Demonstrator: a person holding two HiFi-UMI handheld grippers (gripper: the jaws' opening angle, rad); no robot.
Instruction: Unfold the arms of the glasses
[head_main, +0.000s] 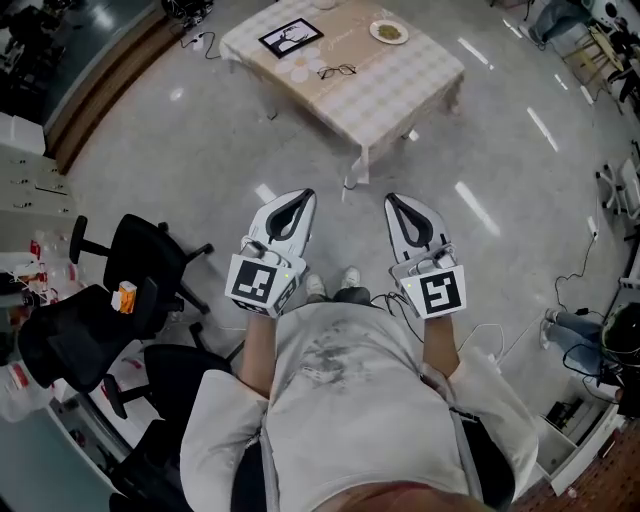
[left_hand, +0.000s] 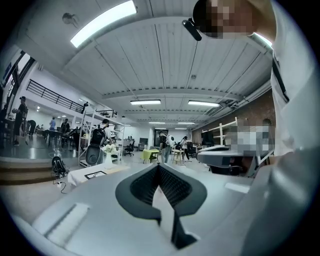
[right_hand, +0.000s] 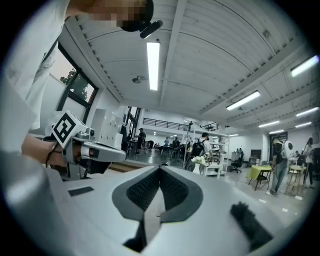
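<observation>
Glasses (head_main: 337, 71): lying flat around the middle of the checked tablecloth on the table (head_main: 400, 100), far ahead of the person; too small from here to say whether the arms are folded.
Neighbours on the table: a black picture frame (head_main: 291, 38) toward the far left corner, two pale round discs (head_main: 300, 70) just beside the glasses on their left, and a plate (head_main: 388, 32) near the far edge.
Left gripper (head_main: 305, 195): held level out in front of the person's waist, pointing toward the table and well short of it; its own view shows the jaw tips (left_hand: 159, 166) meeting, with nothing between them.
Right gripper (head_main: 392, 199): level as well, alongside the left one with a gap between them; jaws pressed together at the tip (right_hand: 160, 169) and empty.
Arms: both forearms are bent at the elbow and reach forward from the body, with the marker cubes facing up toward the head.
Person: standing on the grey floor, shoes (head_main: 333, 285) visible between the two grippers.
Off to the left: black office chairs (head_main: 150, 262), one with a small orange item (head_main: 124, 296) on it.
</observation>
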